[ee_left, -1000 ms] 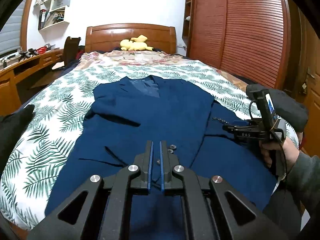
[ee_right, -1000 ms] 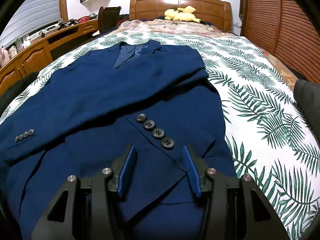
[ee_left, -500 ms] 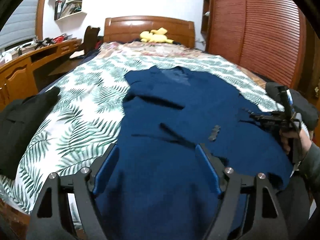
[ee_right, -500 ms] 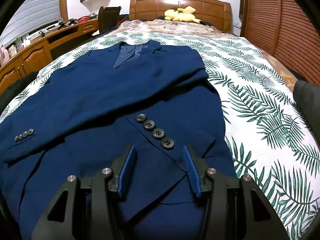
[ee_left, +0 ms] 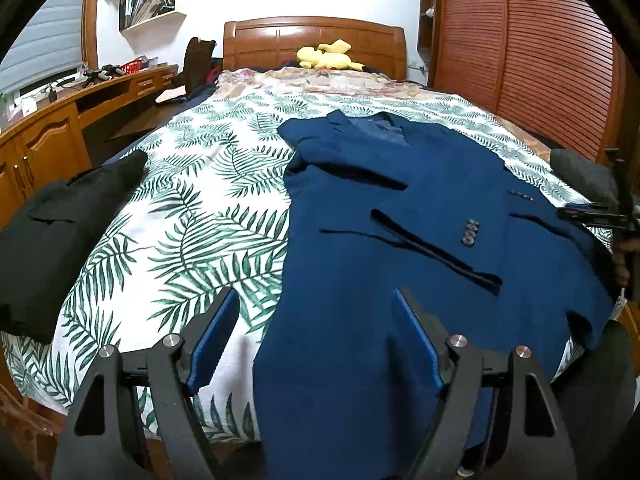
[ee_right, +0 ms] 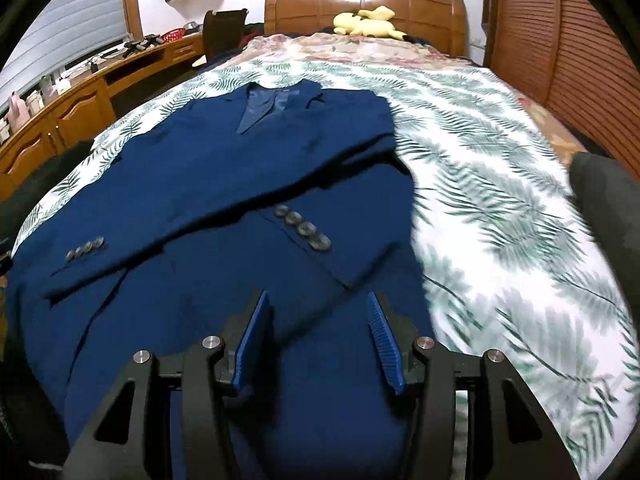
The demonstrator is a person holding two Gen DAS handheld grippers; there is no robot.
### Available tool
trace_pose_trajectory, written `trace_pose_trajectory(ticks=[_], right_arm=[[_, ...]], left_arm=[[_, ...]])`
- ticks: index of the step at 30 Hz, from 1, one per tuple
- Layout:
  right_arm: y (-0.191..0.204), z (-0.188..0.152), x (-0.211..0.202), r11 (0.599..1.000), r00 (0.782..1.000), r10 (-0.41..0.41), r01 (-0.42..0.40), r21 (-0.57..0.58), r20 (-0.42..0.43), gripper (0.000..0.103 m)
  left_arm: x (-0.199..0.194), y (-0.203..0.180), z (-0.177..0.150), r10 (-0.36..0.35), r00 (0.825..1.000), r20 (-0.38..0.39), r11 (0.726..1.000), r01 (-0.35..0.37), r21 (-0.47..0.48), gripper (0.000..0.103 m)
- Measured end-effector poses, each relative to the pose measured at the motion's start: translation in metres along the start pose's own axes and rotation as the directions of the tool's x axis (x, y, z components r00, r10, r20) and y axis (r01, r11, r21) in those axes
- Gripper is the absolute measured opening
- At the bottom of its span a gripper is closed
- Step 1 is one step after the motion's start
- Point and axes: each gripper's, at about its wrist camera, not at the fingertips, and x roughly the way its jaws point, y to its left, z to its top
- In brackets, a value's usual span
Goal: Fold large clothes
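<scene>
A navy suit jacket (ee_left: pixel 400 208) lies face up on the bed, collar toward the headboard, both sleeves folded across its front. The cuff buttons (ee_right: pixel 302 232) show near the middle. My left gripper (ee_left: pixel 318 336) hovers open and wide over the jacket's lower left corner; the hem's edge runs beneath the gap without touching the pads. Over the jacket's lower right part (ee_right: pixel 320 360) my right gripper (ee_right: pixel 318 336) has its jaws opening, the cloth below them and nothing pinched. In the left wrist view that gripper also shows at the far right, in a person's hand.
The leaf-print sheet (ee_left: pixel 192 220) covers the bed. A black garment (ee_left: pixel 60 232) lies on its left side and a grey bundle (ee_right: pixel 600 196) on its right edge. A yellow plush toy (ee_left: pixel 328 56) sits by the headboard. A wooden desk (ee_left: pixel 48 132) runs along the left, wardrobe doors along the right.
My left gripper went from shut to wide open and shifted left and down to the jacket's left hem. The right gripper drew back and up a little, its jaws slightly wider.
</scene>
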Motion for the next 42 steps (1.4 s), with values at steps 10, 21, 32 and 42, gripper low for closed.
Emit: trace_pose_trajectory(ticks=[10,21,32,42], right_arm=[[-0.038,-0.038,-0.035,1.000,0.996,-0.012,0.014,0.014,-0.091,0.056],[-0.016,-0.037,-0.028,0.992,0.988,0.125,-0.125,0.005,-0.090,0.045],[-0.019,-0.043,-0.019,0.994,0.987,0.105,-0.103,0.023,-0.120,0.045],[-0.010,-0.042,-0.014,0.996,0.990,0.089,-0.089,0.007,-0.111,0.038]], left_arm=[[0.011,0.003,-0.012,-0.013,0.999,-0.051,1.000,0.013,-0.010,0.074],[0.008,0.004,-0.015,-0.067,0.996,-0.066,0.998,0.067,0.002,0.043],[0.005,0.004,-0.020,-0.065,0.994,-0.093,0.997,0.068,0.031,0.042],[0.000,-0.002,-0.027,-0.068,0.993,-0.099,0.996,0.074,0.054,0.022]])
